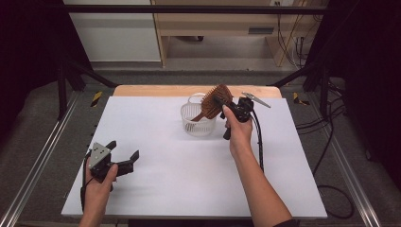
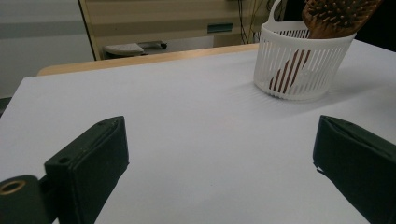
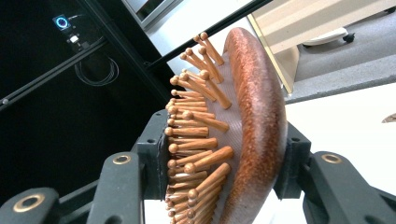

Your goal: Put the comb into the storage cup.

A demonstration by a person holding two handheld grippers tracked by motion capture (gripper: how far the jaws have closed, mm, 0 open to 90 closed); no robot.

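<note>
Upright at the far middle of the bench, a reddish-brown wooden paddle hairbrush with round-tipped wooden pins (image 1: 216, 100) stands handle-down in a small white slotted plastic basket with a loop handle (image 1: 197, 120), its oval head leaning out over the rim. The right tool (image 1: 226, 105) clamps that head, one black pad against the pins and the other against the smooth, polished back, as the right gripper view shows close up (image 3: 233, 140). Through the basket's thin vertical slats, in the left gripper view, the brush's tapered handle (image 2: 289, 70) reaches down to the basket floor.

By the look of it, the step in hand is setting the brush into the basket, or lifting it out; the pictures do not settle which. If it is being placed, the next move calls for the pads to let go gently, so the light basket does not tip under the top-heavy head, and then for a clean withdrawal past the pins. If it is being taken out, a straight lift is needed to free the handle from the slats.

Near the bench's front left corner, the left tool (image 1: 124, 156) rests with its jaws wide apart and nothing between them, well away from the basket. The white, matte bench (image 1: 179, 179) carries nothing else.
</note>
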